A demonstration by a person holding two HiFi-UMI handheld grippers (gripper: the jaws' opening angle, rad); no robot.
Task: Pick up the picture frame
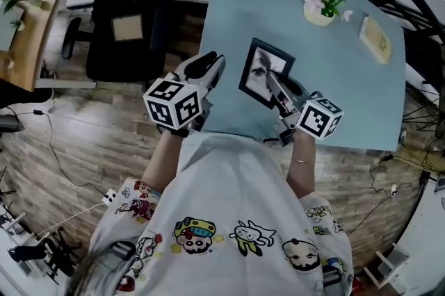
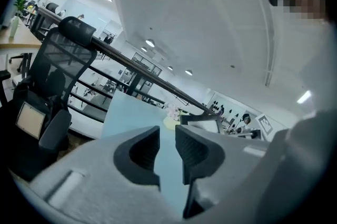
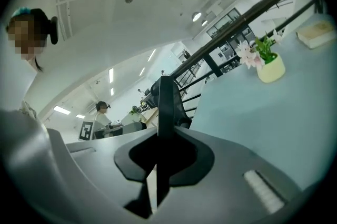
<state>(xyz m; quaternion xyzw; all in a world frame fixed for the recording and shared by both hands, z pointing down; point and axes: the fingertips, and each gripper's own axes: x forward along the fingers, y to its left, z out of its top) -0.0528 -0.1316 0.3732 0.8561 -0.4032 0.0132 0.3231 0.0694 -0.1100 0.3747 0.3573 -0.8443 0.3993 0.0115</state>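
Since the right gripper [image 3: 164, 162] has its fingers [image 3: 194, 159] clamped on just one thin edge of the picture frame [image 3: 164, 104], which seems to hang clear above the desk [image 3: 274, 123], the frame could pivot in that pinch or slip out and drop. The left gripper [image 2: 167, 152], fingers apart and empty, offers no support.

Flowerpot [image 1: 318, 12] and book [image 1: 375, 40] behind picture frame [image 1: 252, 74]
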